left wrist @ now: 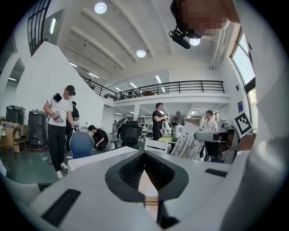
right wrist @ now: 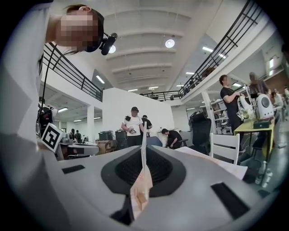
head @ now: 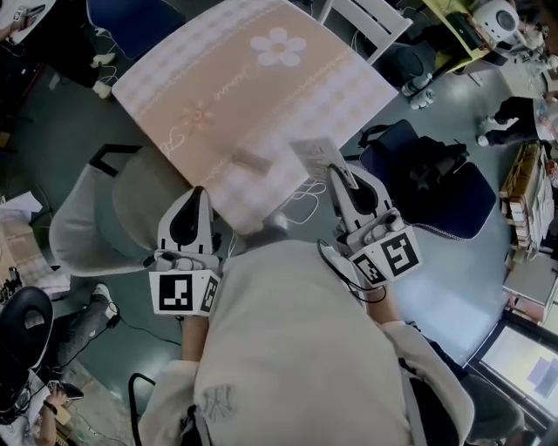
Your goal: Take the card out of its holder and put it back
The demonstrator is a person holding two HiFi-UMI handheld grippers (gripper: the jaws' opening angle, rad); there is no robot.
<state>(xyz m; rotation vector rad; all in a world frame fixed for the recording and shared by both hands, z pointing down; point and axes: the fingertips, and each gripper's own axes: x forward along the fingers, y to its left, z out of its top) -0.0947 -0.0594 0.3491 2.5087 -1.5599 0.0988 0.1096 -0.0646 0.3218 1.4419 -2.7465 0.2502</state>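
Note:
A white printed card (head: 316, 157) is lifted over the near right edge of the table (head: 218, 78), which has a peach checked cloth with a flower. My right gripper (head: 343, 177) is shut on the card. The card shows edge-on (right wrist: 143, 144) in the right gripper view and as a striped sheet (left wrist: 192, 143) in the left gripper view. A small pale flat piece (head: 253, 162), apparently the holder, lies on the cloth left of the card. My left gripper (head: 193, 202) hangs at the table's near edge, apart from the holder, with its jaws together and nothing between them.
A grey chair (head: 105, 218) stands at the left by my left gripper. A dark blue chair with a black bag (head: 432, 179) stands at the right, and a white chair (head: 370, 22) beyond the table. Several people (left wrist: 58, 126) stand in the room.

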